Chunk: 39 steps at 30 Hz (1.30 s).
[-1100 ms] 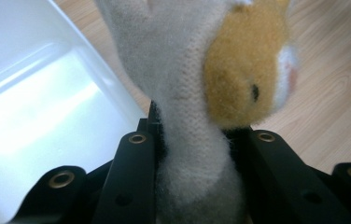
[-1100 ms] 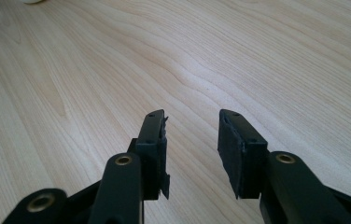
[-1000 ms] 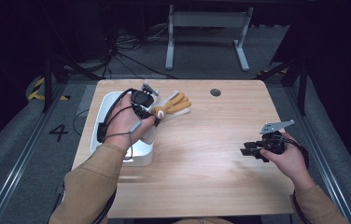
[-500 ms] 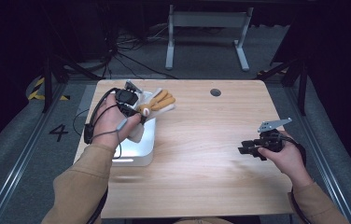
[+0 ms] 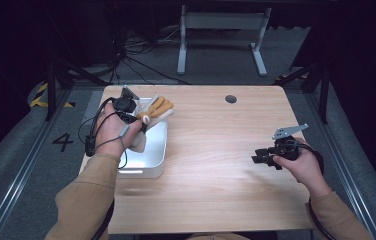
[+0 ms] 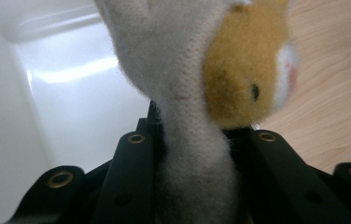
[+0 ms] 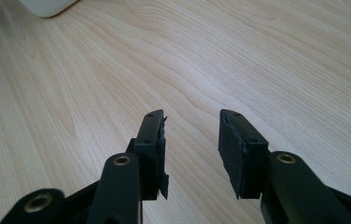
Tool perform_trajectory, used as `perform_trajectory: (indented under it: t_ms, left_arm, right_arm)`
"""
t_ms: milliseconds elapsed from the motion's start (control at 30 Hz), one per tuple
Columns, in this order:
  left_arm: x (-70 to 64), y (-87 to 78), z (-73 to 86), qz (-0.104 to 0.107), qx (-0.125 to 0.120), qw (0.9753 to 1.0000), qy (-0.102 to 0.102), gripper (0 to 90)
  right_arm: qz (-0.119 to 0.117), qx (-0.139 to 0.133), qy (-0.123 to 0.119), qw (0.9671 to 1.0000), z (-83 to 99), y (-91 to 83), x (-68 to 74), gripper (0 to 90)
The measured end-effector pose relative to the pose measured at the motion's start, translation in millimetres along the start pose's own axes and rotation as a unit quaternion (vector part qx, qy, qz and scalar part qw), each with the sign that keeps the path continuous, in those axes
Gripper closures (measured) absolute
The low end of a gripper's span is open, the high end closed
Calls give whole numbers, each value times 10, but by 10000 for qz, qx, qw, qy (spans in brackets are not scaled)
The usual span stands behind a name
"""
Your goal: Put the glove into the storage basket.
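Left gripper (image 5: 138, 120) is clamping a grey-and-tan knitted work glove (image 5: 155, 111), holding it over the rim of the white rectangular plastic bin (image 5: 157, 150) at the wooden table's (image 5: 216, 150) left side. Right gripper (image 7: 190, 140) is hovering over bare wood, jaws apart, holding nothing. Looks like a drop-in step; next move likely calls for lowering the glove into the bin and releasing.

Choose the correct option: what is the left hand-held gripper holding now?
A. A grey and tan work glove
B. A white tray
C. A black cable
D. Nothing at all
A: the left hand-held gripper has its jaws closed on the grey cuff of the glove, over the white tray.
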<state>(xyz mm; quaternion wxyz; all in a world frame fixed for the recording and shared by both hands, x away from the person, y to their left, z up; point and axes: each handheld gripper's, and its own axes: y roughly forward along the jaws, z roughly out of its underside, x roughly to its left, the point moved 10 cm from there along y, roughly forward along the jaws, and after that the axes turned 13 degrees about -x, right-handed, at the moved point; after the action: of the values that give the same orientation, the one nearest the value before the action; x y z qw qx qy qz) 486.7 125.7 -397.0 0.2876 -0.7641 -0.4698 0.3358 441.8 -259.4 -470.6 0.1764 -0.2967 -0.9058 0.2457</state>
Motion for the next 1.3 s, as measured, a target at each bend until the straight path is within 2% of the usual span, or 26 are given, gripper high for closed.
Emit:
perform_trajectory:
  t_ms: [100, 433, 933, 1200, 1300]
  left_arm:
    - [76, 48, 14, -123, 11, 9999, -82, 720]
    - [265, 247, 115, -256, 91, 9989, -376, 717]
    - [396, 515, 265, -309, 198, 9973, -639, 709]
    - [471, 632, 344, -349, 316, 9955, -824, 709]
    - [498, 688, 368, -345, 344, 9942, -960, 707]
  right_arm:
    - [-9, 11, 3, 10000, 12, 5, -4, 612]
    - [6, 25, 37, 10000, 34, 1, -8, 611]
    - [27, 22, 85, 10000, 49, -13, -23, 607]
    - [51, 34, 122, 9999, 69, -8, -35, 602]
    - [63, 33, 138, 9999, 73, -12, -36, 600]
